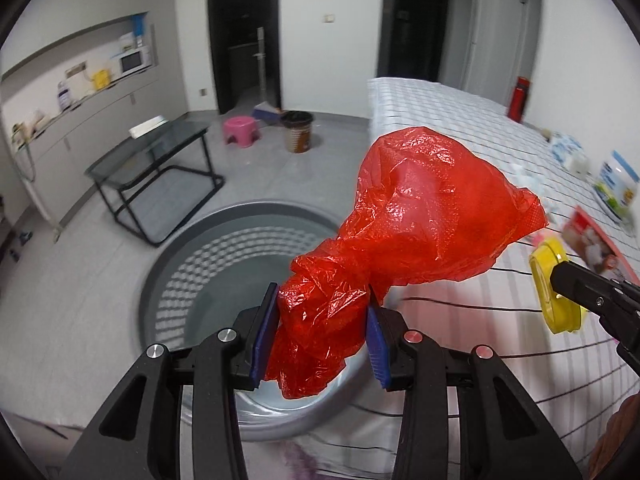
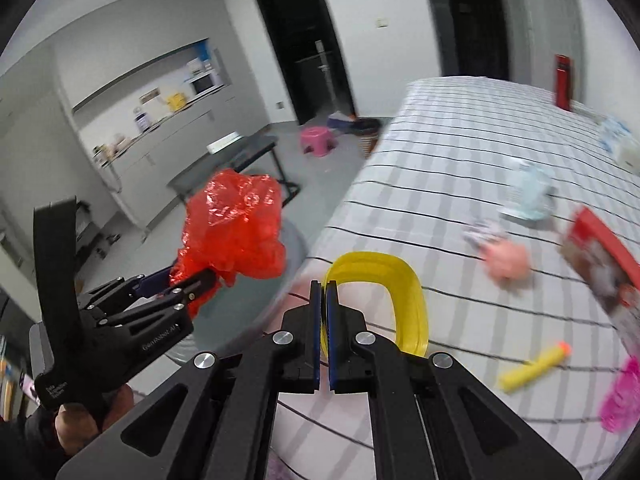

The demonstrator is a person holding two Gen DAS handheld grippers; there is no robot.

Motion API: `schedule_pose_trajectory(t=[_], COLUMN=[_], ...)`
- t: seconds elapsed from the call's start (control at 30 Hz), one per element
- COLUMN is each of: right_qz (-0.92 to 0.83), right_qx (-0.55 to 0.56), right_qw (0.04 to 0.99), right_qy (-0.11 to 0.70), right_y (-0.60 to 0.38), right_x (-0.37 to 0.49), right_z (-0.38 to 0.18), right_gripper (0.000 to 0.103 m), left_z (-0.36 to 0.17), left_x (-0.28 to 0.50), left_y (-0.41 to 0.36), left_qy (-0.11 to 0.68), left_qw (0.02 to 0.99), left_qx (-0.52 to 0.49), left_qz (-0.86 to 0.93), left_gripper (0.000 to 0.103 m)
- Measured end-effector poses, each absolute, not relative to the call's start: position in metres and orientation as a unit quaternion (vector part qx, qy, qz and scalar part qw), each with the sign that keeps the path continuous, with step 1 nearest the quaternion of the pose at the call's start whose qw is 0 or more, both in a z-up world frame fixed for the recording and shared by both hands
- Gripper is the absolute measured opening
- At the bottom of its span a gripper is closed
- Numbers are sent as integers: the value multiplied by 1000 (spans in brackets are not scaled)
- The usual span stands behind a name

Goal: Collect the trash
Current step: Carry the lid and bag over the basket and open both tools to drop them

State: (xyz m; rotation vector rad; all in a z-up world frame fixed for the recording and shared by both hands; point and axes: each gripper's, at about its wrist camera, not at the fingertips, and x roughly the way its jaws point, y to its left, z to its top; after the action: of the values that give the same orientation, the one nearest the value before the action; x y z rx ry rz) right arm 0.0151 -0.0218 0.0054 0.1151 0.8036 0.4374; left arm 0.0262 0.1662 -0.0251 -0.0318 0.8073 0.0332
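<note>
Two grippers, both loaded. Left gripper (image 1: 322,336) is clenched on a red bag (image 1: 412,216), blue pads pinching the bunched neck; the rest of the film billows up and right, hanging over the grey bin (image 1: 168,264) on the floor beside the bed (image 1: 440,112). Right gripper (image 2: 324,336) is closed on the rim of a yellow lid (image 2: 404,280), pads nearly meeting, the lid held on edge above the bed near the bin.

Bag: thin crinkled plastic, glossy, translucent, very light and limp. Judged slippery in single layers, so the gathered neck is the right place to hold it; it should drop slowly and may drift off the bin mouth.

Lid: stiff moulded plastic, rounded-rectangular, raised rim, smooth. Light and rigid; an edge pinch suits it, though it may pivot between the pads.

Bin: round, perforated wall, looks empty so far as can be seen.

Bed: white sheet with dark grid lines. Left on it: a yellow foam dart (image 2: 534,366), a red packet (image 2: 604,256), a pink ball (image 2: 508,264), a pale crumpled wrapper (image 2: 528,196), a magenta item (image 2: 624,396), all blurred.
</note>
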Motion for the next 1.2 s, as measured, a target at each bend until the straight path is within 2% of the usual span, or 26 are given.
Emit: schedule_pose_trajectory(t=[0.43,1.0,1.17,1.2], right_qz=[312,336,332,331], right_qx=[33,26,27,27], right_qw=[854,820,818,819], right_qy=[414,462,468,468], right_y=[89,133,140,139], right_x=[64,85,88,88], right_z=[-12,-43,-46,-45], right_gripper=[3,3,3,3], left_z=[-53,-80,-84,-85], left_x=[41,59,65,65], left_y=[254,279,280,280], left_qy=[427,457,464,464], left_qw=[898,881,878,878], left_qx=[-46,-60,-60,-59], left_qz=[94,102,100,100], left_gripper=[39,40,43,47])
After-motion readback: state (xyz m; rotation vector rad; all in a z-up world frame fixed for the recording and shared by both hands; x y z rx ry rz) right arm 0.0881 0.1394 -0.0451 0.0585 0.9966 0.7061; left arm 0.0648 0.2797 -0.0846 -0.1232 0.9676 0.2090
